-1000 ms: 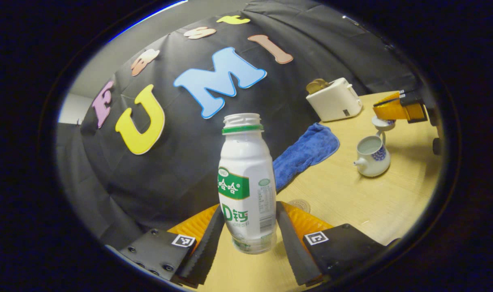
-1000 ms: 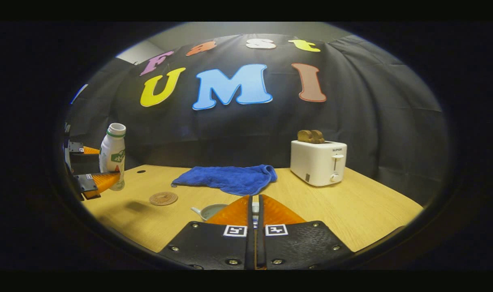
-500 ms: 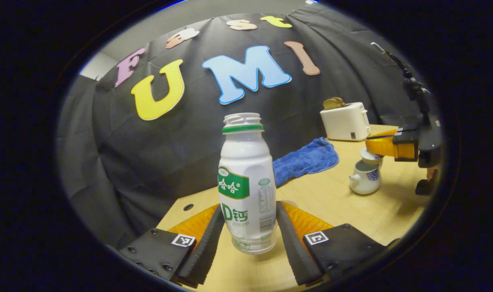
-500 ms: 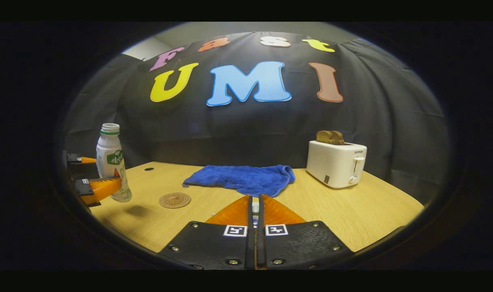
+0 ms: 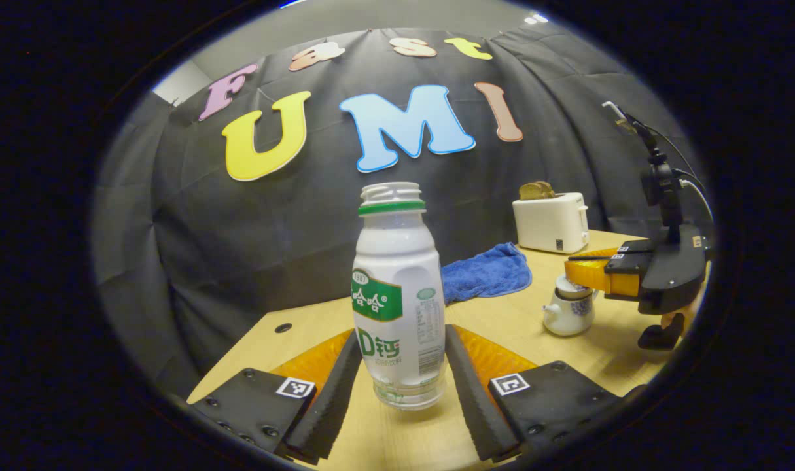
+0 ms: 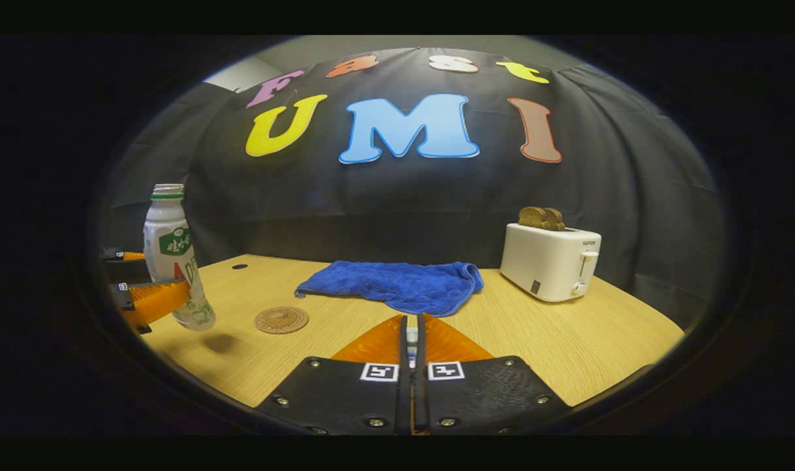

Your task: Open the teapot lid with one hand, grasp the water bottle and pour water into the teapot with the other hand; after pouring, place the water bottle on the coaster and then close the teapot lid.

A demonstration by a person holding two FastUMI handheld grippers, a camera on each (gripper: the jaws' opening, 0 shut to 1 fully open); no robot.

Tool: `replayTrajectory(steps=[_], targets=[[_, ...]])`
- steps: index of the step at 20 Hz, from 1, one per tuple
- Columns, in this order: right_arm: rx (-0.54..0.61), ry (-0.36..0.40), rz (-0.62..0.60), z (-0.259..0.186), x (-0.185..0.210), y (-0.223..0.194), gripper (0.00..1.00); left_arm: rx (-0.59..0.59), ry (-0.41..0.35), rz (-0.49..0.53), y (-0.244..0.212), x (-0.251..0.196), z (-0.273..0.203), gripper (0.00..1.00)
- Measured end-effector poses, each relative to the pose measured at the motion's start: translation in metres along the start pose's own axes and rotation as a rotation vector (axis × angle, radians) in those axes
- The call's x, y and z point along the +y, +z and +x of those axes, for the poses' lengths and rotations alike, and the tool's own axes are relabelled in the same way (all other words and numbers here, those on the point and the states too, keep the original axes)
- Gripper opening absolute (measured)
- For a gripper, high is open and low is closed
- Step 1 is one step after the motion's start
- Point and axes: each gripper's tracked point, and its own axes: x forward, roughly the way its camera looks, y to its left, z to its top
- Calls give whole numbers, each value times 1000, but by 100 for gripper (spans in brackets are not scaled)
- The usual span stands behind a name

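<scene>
Counter (image 6: 567, 353) spans the lower frame, blue towel (image 6: 397, 291) mid-frame, toaster (image 6: 551, 261) right. Left gripper (image 5: 397, 366) clamps the uncapped water bottle (image 5: 397, 294) upright at centre, off the counter. Teapot (image 5: 567, 314) sits right; right gripper (image 5: 583, 275) clenched on its lid (image 5: 570, 288) over the pot. Coaster (image 6: 281, 320) lower left, bare.

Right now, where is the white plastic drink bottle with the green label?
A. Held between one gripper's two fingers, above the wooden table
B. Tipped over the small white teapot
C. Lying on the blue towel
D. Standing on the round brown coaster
A: the white plastic drink bottle sits upright between the left gripper fingers, its shadow on the wooden table beside the round brown coaster.
</scene>
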Motion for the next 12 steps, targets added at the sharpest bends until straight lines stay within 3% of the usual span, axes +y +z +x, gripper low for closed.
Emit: replayTrajectory(steps=[4,5,6,12], targets=[[11,5,14,4,3,-4,2,7,2,-13,-3,0,0,89],[12,4,16,3,2,-4,19,7,3,-15,-5,0,1,89],[14,5,18,5,2,-5,0,7,4,-18,-4,0,0,89],[31,1,17,5,3,-14,0,4,4,-19,-1,1,-1,89]])
